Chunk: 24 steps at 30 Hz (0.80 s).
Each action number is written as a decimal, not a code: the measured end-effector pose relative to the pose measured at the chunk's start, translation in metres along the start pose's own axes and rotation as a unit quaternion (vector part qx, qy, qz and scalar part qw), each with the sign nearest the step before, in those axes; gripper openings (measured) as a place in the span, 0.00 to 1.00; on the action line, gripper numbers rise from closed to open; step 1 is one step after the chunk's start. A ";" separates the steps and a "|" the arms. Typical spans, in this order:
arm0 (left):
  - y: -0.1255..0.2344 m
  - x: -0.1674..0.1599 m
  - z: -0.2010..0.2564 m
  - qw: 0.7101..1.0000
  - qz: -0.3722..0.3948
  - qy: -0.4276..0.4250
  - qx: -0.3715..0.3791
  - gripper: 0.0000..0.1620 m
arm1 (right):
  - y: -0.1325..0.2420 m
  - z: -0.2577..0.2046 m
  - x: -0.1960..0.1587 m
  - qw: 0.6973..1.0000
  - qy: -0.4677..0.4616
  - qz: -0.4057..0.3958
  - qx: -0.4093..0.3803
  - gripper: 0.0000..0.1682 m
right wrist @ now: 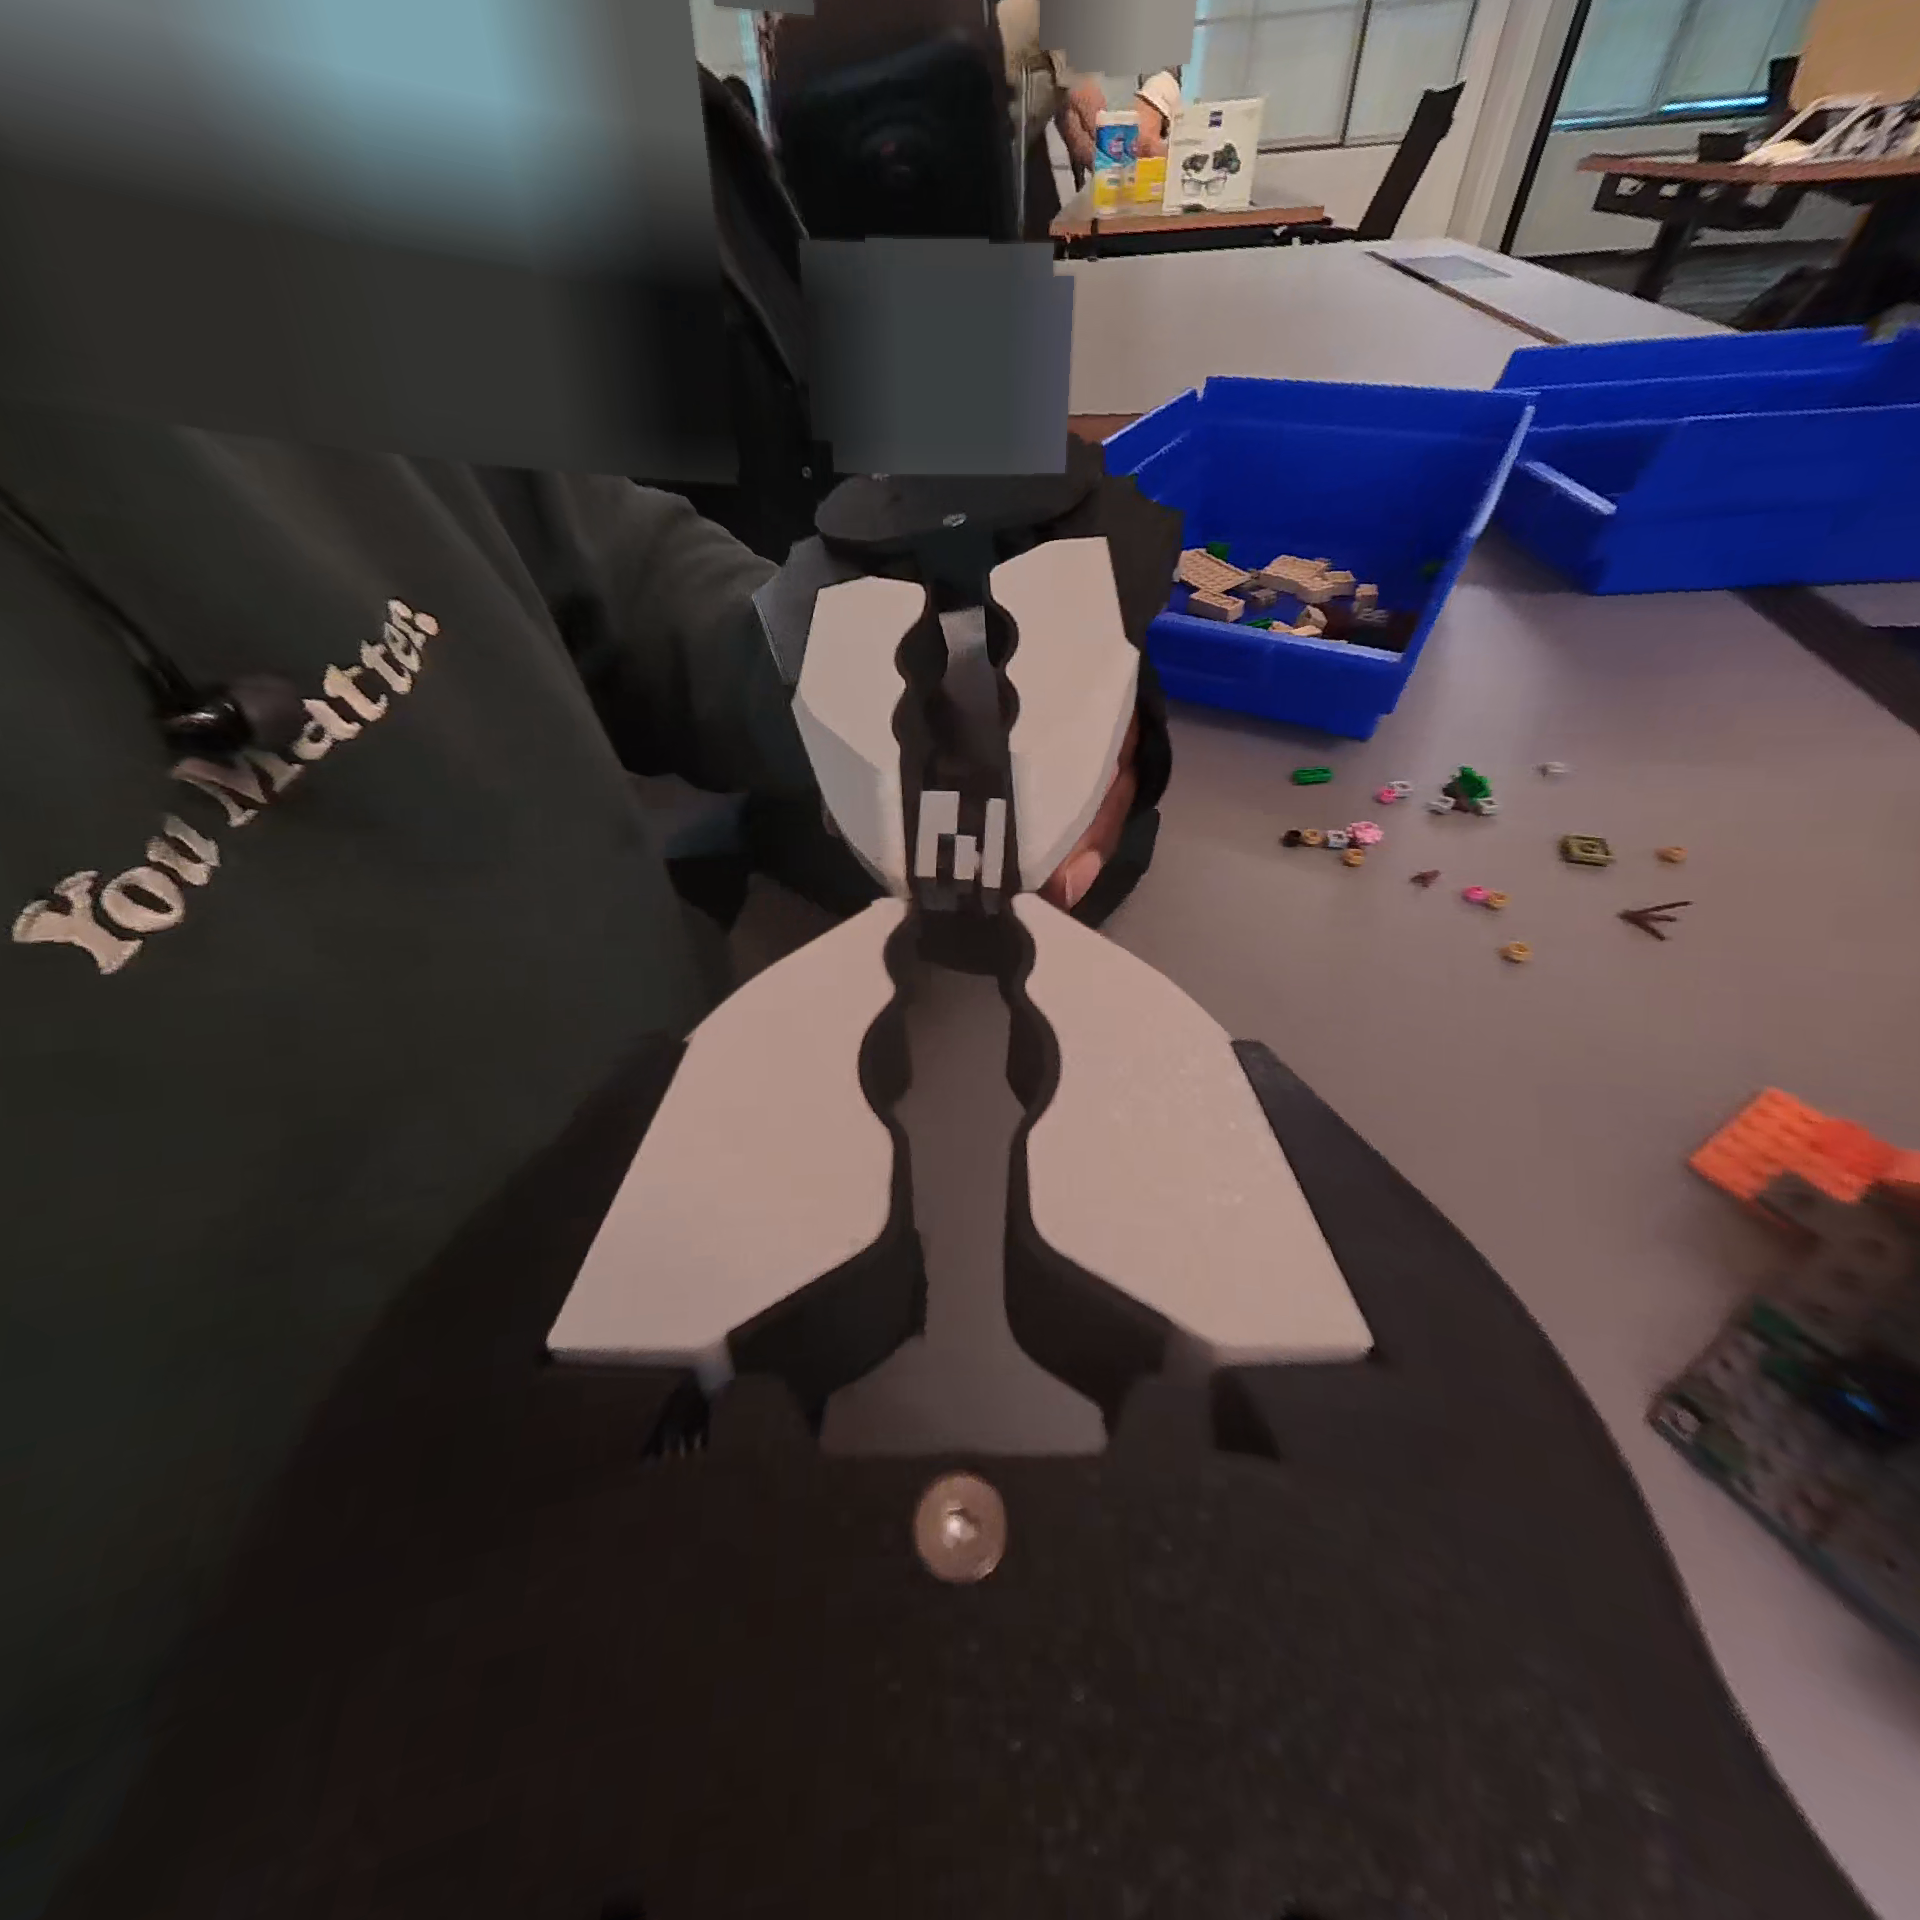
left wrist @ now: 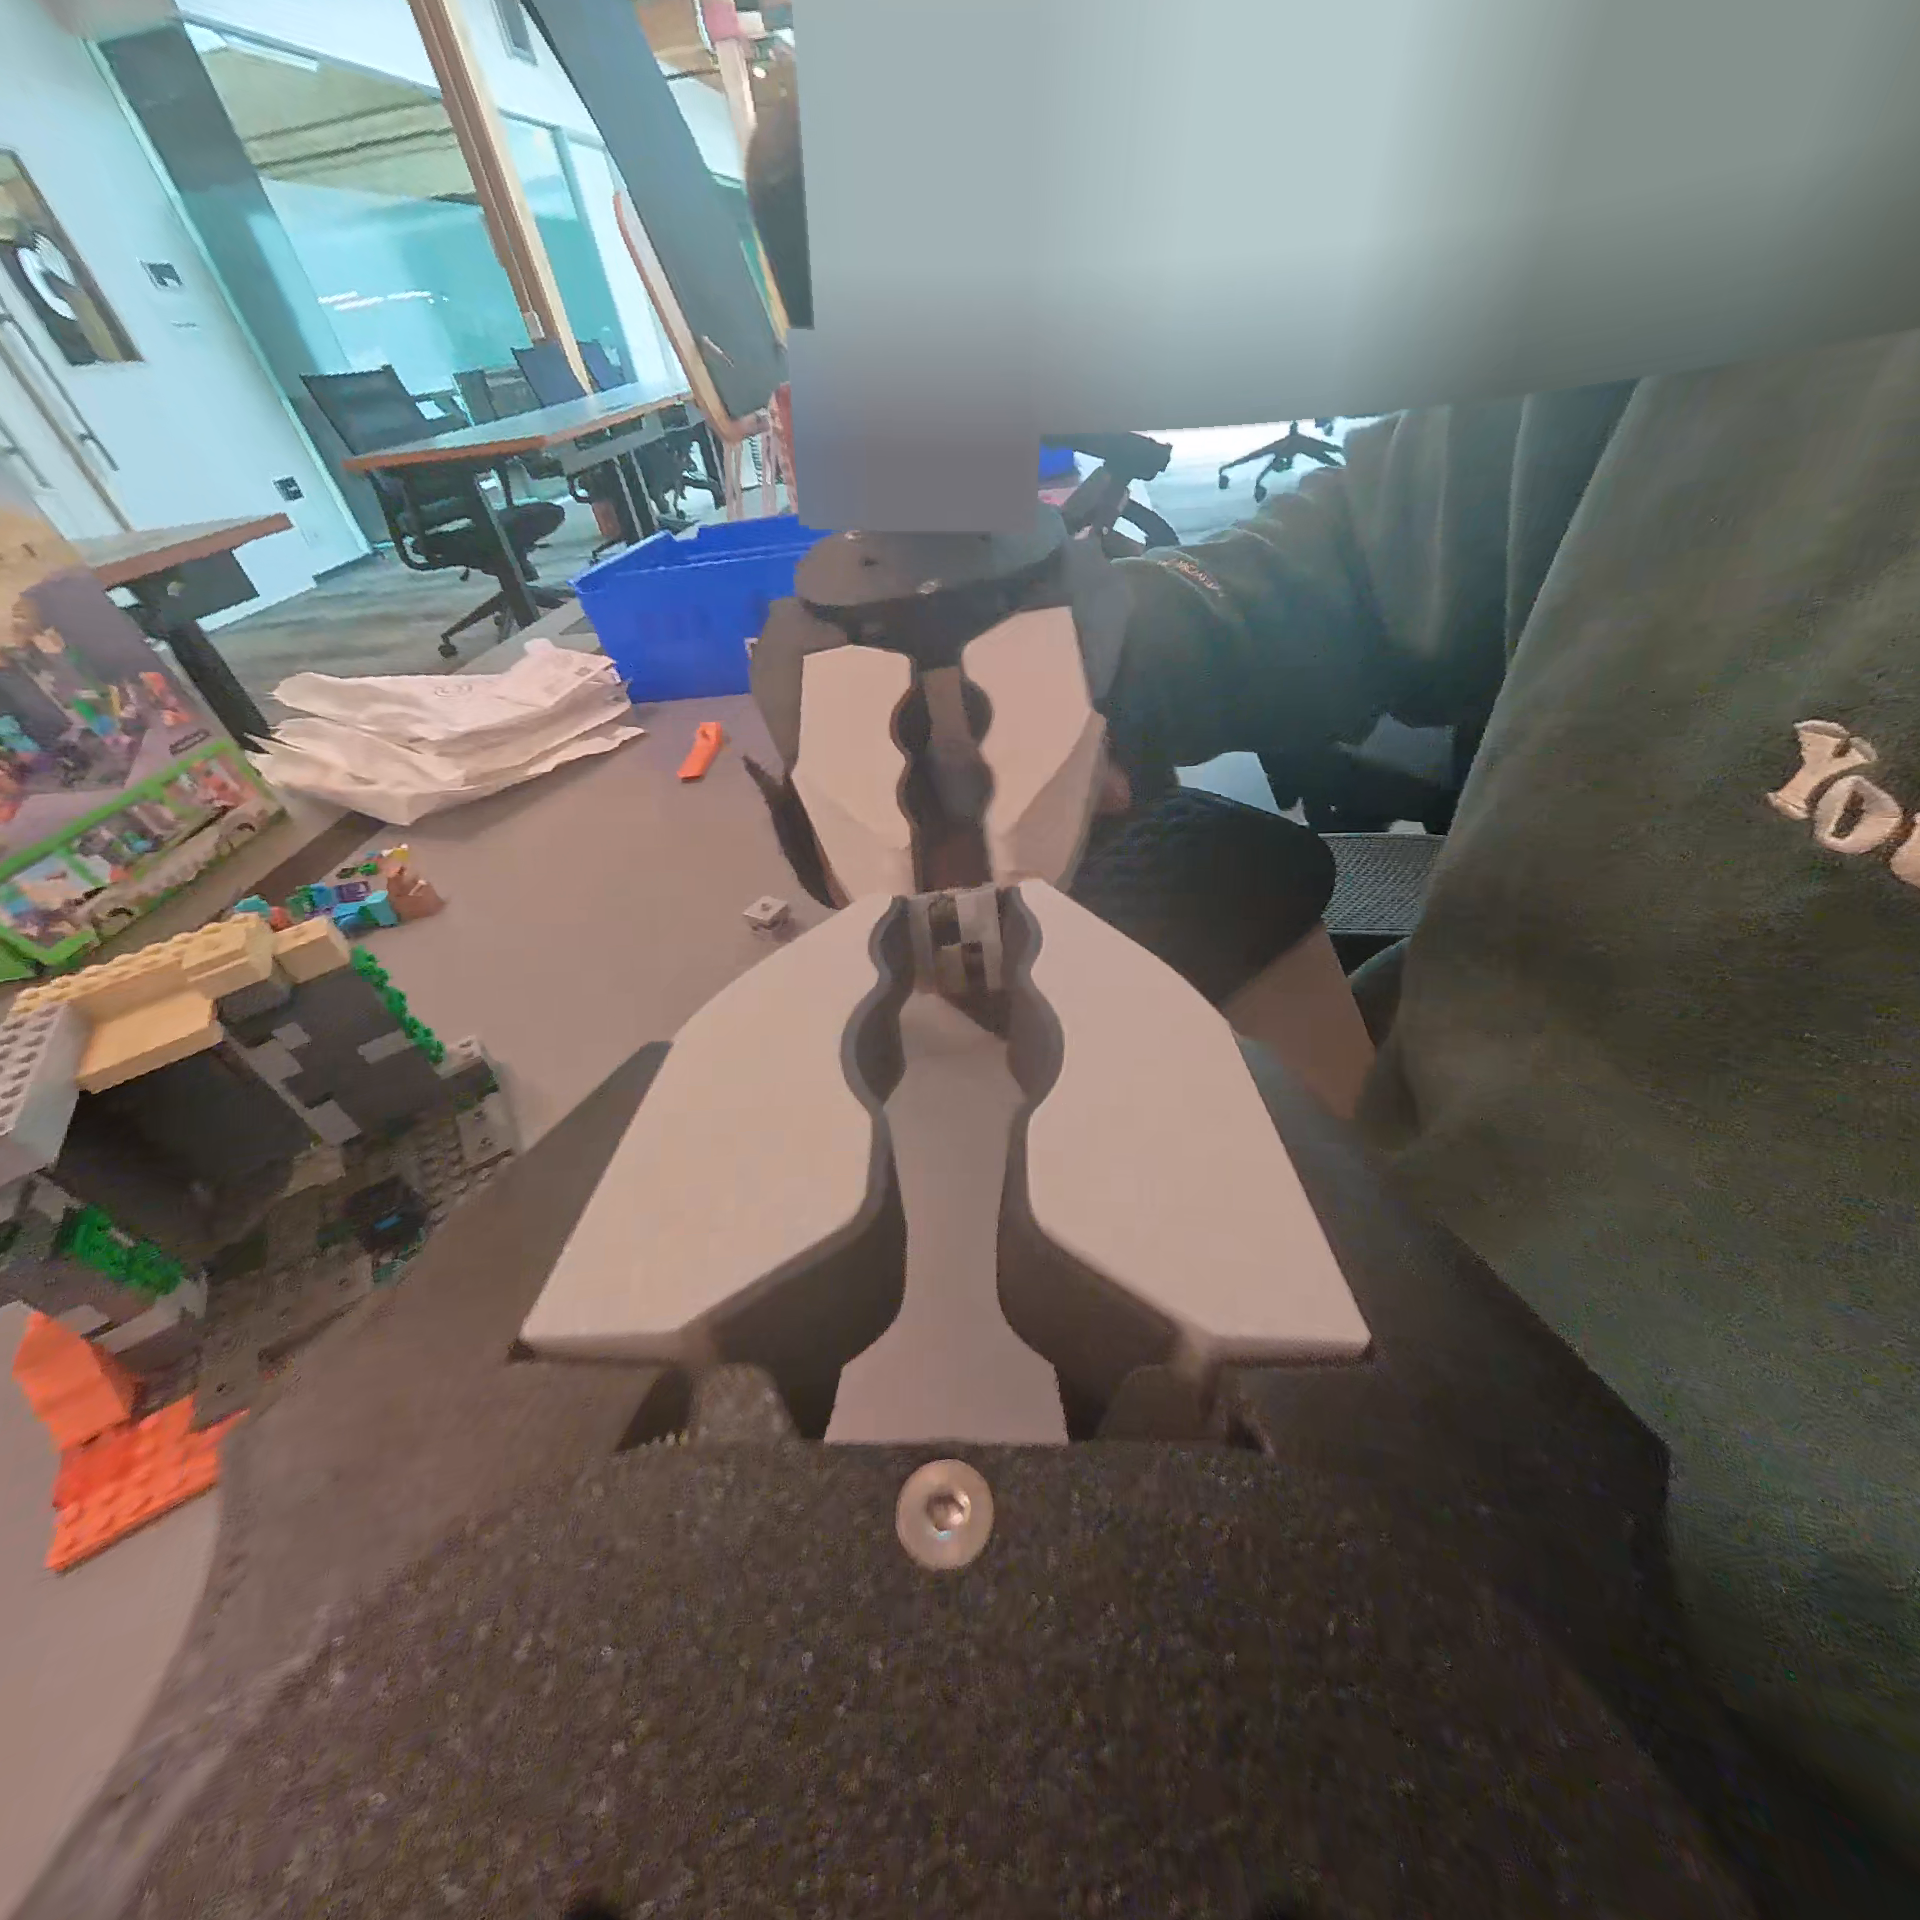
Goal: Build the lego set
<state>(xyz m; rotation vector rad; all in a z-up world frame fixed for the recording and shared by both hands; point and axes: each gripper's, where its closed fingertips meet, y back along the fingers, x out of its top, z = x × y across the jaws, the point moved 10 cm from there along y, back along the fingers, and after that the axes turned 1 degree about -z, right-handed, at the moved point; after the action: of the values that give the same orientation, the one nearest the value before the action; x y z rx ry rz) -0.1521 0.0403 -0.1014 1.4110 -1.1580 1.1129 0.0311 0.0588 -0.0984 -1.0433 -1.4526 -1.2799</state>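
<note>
My two grippers meet tip to tip above the grey table (left wrist: 582, 883). My left gripper (left wrist: 956, 930) is shut on a small grey, white and black lego piece (left wrist: 961, 940). In the right wrist view the same piece (right wrist: 961, 847) shows its pixel pattern between the left gripper's fingers (right wrist: 862, 727). My right gripper (right wrist: 961, 925) is closed on the dark near end of that piece; it also shows in the left wrist view (left wrist: 951, 873). The partly built lego model (left wrist: 239, 1091) of grey, tan and green bricks with orange plates (left wrist: 114, 1455) stands at left, apart from both grippers.
A person in a dark green sweatshirt (right wrist: 312, 935) sits close behind the grippers. A blue bin (right wrist: 1299, 675) holds tan bricks; another blue bin (right wrist: 1714, 468) stands behind it. Small loose pieces (right wrist: 1455, 831) lie on the table. The set's box (left wrist: 104, 779), paper bags (left wrist: 447, 727) and an orange separator (left wrist: 701, 750) lie at left. Left and right tips are no more than a few centimetres apart. Both grippers' tips are roughly 30 cm from the partly built lego model (left wrist: 239, 1091).
</note>
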 end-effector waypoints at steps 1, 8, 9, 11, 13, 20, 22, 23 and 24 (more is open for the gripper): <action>-0.002 0.001 0.001 1.000 -0.002 -0.001 -0.003 0.10 | 0.001 0.000 0.000 1.000 0.004 -0.005 -0.001 0.06; -0.010 0.005 -0.001 1.000 -0.013 -0.013 -0.002 0.10 | 0.011 -0.001 0.006 0.999 0.019 -0.031 -0.002 0.09; -0.011 0.005 -0.001 1.000 -0.017 -0.014 -0.001 0.10 | 0.012 -0.001 0.006 0.999 0.024 -0.037 -0.004 0.09; -0.012 0.004 -0.002 0.999 -0.027 -0.019 0.000 0.10 | 0.012 -0.002 0.006 0.998 0.030 -0.049 -0.008 0.08; -0.013 0.005 -0.003 0.999 -0.031 -0.021 -0.001 0.10 | 0.012 -0.001 0.006 0.998 0.034 -0.053 -0.021 0.06; -0.016 0.004 -0.003 0.998 -0.045 -0.038 -0.007 0.10 | 0.013 -0.001 0.006 0.996 0.052 -0.069 -0.031 0.00; -0.017 0.004 -0.003 0.998 -0.045 -0.037 -0.006 0.10 | 0.014 -0.002 0.006 0.995 0.059 -0.070 -0.036 0.00; -0.017 0.004 -0.004 0.998 -0.046 -0.039 -0.004 0.10 | 0.014 -0.002 0.005 0.995 0.064 -0.071 -0.041 0.00; -0.018 0.003 -0.003 0.998 -0.045 -0.044 -0.004 0.10 | 0.014 -0.002 0.005 0.994 0.068 -0.073 -0.043 0.00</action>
<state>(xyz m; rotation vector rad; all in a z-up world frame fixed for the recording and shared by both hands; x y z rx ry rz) -0.1346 0.0448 -0.1004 1.5042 -1.1460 0.9912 0.0439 0.0581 -0.0907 -0.8992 -1.4016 -1.4995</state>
